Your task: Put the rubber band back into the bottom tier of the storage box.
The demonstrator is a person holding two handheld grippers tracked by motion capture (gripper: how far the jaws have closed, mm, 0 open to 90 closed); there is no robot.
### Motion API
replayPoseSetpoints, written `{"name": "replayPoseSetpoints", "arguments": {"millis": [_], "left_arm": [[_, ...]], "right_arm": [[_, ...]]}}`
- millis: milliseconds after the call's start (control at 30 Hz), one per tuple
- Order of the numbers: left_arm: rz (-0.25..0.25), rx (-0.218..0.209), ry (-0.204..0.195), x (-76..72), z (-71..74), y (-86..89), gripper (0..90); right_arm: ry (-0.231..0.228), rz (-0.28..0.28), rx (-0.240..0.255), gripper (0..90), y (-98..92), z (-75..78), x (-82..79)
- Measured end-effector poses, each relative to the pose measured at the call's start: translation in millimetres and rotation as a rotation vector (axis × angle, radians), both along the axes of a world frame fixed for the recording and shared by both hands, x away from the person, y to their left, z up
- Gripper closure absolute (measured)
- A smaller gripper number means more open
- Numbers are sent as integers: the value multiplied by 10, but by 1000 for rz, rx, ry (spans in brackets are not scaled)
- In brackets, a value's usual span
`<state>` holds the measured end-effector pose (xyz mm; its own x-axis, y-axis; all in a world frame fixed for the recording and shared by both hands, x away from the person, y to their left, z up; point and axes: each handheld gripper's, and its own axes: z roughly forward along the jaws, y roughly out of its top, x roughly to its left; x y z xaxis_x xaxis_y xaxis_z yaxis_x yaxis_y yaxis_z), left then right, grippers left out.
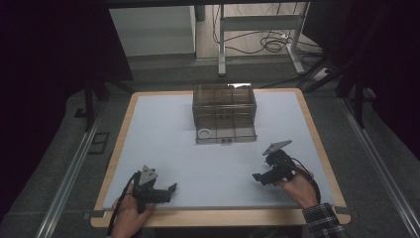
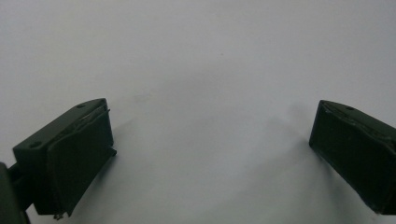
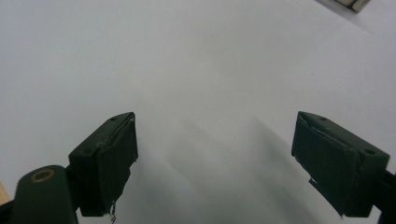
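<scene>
A clear brown plastic drawer box [image 1: 224, 105] stands at the back middle of the white table top [image 1: 163, 144]. Its bottom drawer is pulled out toward me, with a small white ring [image 1: 204, 133] lying in its left corner. My left gripper [image 1: 169, 190] rests low at the front left, jaws pointing right, held by a hand. In the left gripper view its jaws stand wide apart over bare white surface [image 2: 205, 140]. My right gripper [image 1: 259, 177] is at the front right, jaws pointing left. Nothing lies between its widely spread jaws [image 3: 215, 154].
The table has a wooden rim [image 1: 218, 216] along its front and sides. Behind it stand a desk frame's metal legs [image 1: 221, 44] and loose cables [image 1: 272, 42] on the floor. Dark curtains hang on both sides.
</scene>
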<state>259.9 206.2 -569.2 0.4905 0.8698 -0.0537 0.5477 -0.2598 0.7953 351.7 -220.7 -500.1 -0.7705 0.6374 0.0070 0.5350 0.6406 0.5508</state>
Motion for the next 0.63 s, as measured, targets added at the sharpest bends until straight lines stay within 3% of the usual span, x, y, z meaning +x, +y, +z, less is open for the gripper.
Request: {"name": "replayPoseSetpoints", "arguments": {"millis": [433,633], "left_arm": [[0,0,0,0,0,0,0],[0,0,0,-1,0,-2,0]], "right_arm": [[2,-31,-76,111,-216,-118,-122],[-10,-23,-80,102,-225,-131,-136]]}}
